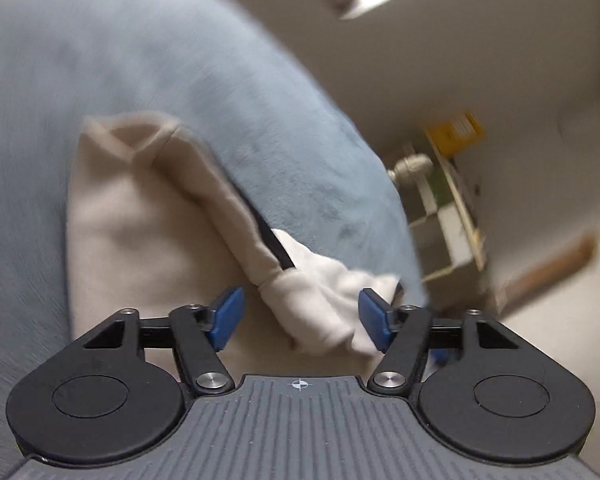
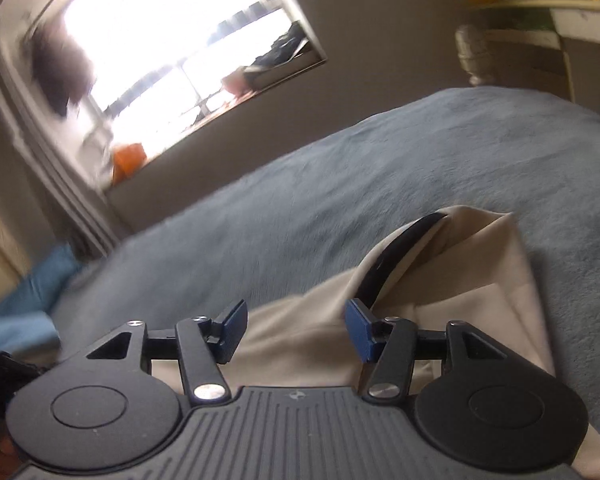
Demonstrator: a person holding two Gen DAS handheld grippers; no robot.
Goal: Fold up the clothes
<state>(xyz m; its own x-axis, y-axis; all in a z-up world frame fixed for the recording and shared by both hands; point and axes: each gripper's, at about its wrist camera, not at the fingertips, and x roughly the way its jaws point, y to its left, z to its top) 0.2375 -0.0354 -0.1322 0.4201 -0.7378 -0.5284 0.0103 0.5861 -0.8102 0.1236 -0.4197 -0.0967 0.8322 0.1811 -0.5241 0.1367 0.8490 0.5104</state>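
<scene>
Beige fabric, a garment (image 1: 140, 220) with a black trim strip (image 1: 274, 246), lies on the blue-grey bedspread (image 1: 120, 60) in the left wrist view; the left gripper (image 1: 300, 316) has its jaws spread wide around a bunched end, not pinching it. From the right wrist, the right gripper (image 2: 296, 332) hangs equally wide open above the same garment (image 2: 480, 280), beneath a bright window (image 2: 172, 52).

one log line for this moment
left hand-held gripper: open, over beige garment | right hand-held gripper: open, over same | blue bed cover: beneath
</scene>
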